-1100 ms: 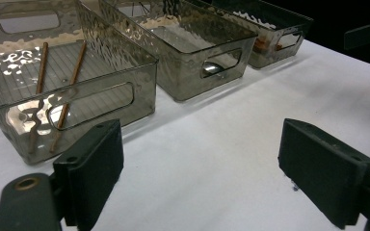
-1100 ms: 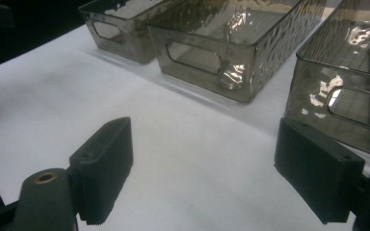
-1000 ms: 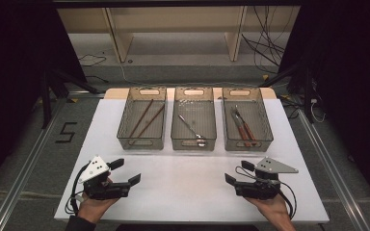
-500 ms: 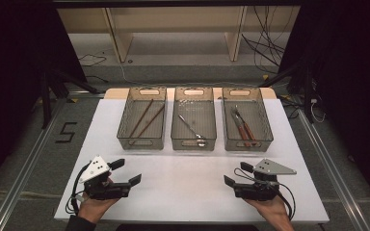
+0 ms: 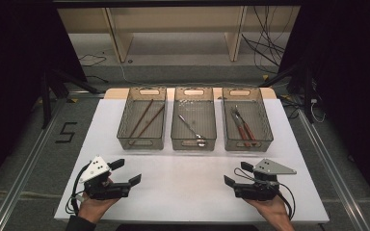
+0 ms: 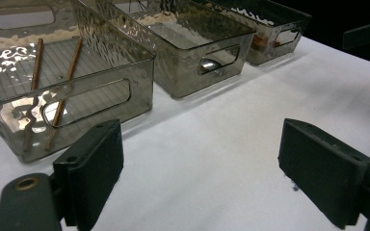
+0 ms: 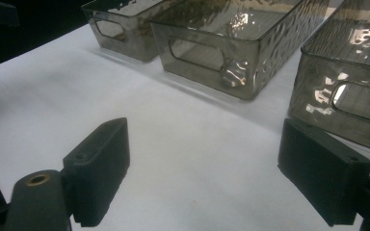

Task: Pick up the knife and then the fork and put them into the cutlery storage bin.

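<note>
**2 tools spread wide, 3 bins across the table**

At the lower left of the high view the left tool (image 5: pixel 125 172) rests on the white table (image 5: pixel 188 178), jaws spread and holding nothing. The right tool (image 5: pixel 237 174), at the lower right, is likewise released. Across the upper middle stand 3 smoky clear bins: the left bin (image 5: pixel 123 129) holds 2 brown sticks (image 5: pixel 144 120), the middle bin (image 5: pixel 175 125) a metal spoon (image 5: pixel 191 130), the right bin (image 5: pixel 267 126) red-handled tools (image 5: pixel 243 129).

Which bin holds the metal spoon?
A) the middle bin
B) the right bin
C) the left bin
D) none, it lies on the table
A: the high view shows the spoon lying diagonally inside the middle bin, between the chopstick bin and the bin with the red-handled tools.
</note>
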`<move>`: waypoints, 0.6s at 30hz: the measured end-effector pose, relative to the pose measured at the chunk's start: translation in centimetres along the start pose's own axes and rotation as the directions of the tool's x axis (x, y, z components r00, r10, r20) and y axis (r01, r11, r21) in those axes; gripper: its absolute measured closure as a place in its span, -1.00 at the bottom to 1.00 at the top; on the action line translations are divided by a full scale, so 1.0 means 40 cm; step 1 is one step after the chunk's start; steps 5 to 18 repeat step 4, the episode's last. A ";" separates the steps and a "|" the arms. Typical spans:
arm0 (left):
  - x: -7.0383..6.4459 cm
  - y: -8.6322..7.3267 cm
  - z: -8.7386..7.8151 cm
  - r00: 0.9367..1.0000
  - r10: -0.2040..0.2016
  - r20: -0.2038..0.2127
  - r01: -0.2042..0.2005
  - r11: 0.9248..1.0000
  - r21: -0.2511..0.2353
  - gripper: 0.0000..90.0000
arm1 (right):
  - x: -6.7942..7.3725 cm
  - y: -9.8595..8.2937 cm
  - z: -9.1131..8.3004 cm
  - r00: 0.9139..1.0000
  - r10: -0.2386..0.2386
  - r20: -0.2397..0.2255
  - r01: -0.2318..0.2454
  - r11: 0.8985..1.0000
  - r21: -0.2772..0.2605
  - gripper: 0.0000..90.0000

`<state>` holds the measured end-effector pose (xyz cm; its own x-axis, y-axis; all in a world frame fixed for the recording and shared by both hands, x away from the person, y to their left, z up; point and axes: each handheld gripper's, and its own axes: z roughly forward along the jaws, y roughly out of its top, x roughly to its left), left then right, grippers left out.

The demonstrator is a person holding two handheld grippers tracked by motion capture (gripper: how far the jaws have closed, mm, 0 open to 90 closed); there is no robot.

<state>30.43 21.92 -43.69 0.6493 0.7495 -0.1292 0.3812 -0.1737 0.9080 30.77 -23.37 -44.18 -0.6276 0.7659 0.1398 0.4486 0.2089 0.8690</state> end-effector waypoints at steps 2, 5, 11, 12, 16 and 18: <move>0.000 0.000 0.000 1.000 0.000 0.000 0.000 1.000 0.000 -0.65 | 0.001 0.000 0.000 1.000 -0.002 0.000 0.002 1.000 -0.001 -0.58; 0.000 0.000 0.000 1.000 0.000 0.000 0.000 1.000 0.000 -0.65 | 0.002 0.000 0.000 1.000 -0.006 0.001 0.006 1.000 -0.003 -0.59; 0.000 0.000 0.000 1.000 0.000 0.000 0.000 1.000 0.000 -0.65 | 0.002 0.000 0.000 1.000 -0.006 0.001 0.006 1.000 -0.003 -0.59; 0.000 0.000 0.000 1.000 0.000 0.000 0.000 1.000 0.000 -0.65 | 0.002 0.000 0.000 1.000 -0.006 0.001 0.006 1.000 -0.003 -0.59; 0.000 0.000 0.000 1.000 0.000 0.000 0.000 1.000 0.000 -0.65 | 0.002 0.000 0.000 1.000 -0.006 0.001 0.006 1.000 -0.003 -0.59; 0.000 0.000 0.000 1.000 0.000 0.000 0.000 1.000 0.000 -0.65 | 0.002 0.000 0.000 1.000 -0.006 0.001 0.006 1.000 -0.003 -0.59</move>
